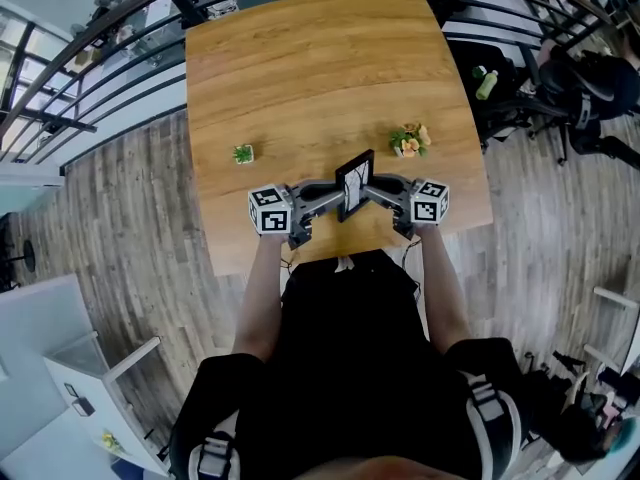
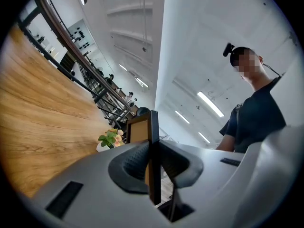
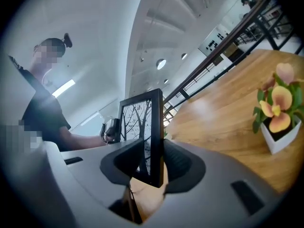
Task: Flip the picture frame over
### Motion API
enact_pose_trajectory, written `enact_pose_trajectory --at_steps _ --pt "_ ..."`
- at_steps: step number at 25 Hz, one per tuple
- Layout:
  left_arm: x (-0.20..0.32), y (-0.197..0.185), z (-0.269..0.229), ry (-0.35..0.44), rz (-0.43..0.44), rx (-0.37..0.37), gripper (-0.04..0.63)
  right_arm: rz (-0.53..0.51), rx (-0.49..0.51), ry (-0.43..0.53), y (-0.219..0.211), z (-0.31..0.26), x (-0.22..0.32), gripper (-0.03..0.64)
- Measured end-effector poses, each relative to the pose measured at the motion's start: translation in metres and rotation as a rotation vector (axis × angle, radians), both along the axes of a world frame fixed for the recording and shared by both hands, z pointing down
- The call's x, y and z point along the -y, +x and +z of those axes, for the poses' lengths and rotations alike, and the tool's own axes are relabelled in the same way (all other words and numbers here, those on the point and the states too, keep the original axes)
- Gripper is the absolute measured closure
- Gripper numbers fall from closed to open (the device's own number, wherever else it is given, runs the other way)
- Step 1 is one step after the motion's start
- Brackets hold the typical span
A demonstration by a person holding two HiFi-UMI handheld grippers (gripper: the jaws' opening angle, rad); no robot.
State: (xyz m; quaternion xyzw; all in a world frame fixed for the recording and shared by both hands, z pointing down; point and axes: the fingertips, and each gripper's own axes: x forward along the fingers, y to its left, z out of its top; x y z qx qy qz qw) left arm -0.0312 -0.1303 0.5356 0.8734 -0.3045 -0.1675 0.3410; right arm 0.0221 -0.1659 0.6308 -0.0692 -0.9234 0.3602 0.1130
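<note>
Picture frame [image 1: 354,183] held upright on edge, clear of the tabletop, over the near edge of the wooden table [image 1: 320,68], between the two grippers. Left gripper [image 1: 338,198] comes in level from the left, jaws clenched on the frame's left edge; in the left gripper view the pads [image 2: 135,163] pinch the black edge [image 2: 153,127], brown backing board turned toward the far side. Right gripper [image 1: 369,190] reaches in from the right, tipped slightly down; in the right gripper view its jaws [image 3: 152,163] close on the frame's other edge [image 3: 142,127], printed face showing. The print is bare black tree branches on white. Both forearms extend forward from the torso, roughly parallel, wrists close together. Marker cubes [image 1: 268,211] [image 1: 430,201] carry black-and-white square patterns. A potted plant with orange flowers [image 1: 409,140] stands just beyond the frame to the right; a small green potted plant [image 1: 243,153] sits well left. The frame's lower edge is hidden behind the pads in both gripper views; the hands are covered by the gripper bodies in the head view.
</note>
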Motion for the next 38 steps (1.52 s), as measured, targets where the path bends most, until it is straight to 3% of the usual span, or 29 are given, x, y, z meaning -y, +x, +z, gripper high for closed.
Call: enact_pose_trajectory --at_steps 21,25,38 --pt "0.006 -0.033 0.053 -0.216 -0.345 0.191 0.518 0.011 -0.102 0.061 -0.007 0.024 0.010 0.523" --pt "0.012 -0.035 0.063 -0.259 -0.419 0.271 0.512 0.032 -0.133 0.085 -0.003 0.028 0.014 0.528" --pt "0.016 -0.040 0.093 -0.362 -0.578 0.393 0.506 0.088 -0.239 0.146 -0.002 0.052 0.017 0.528"
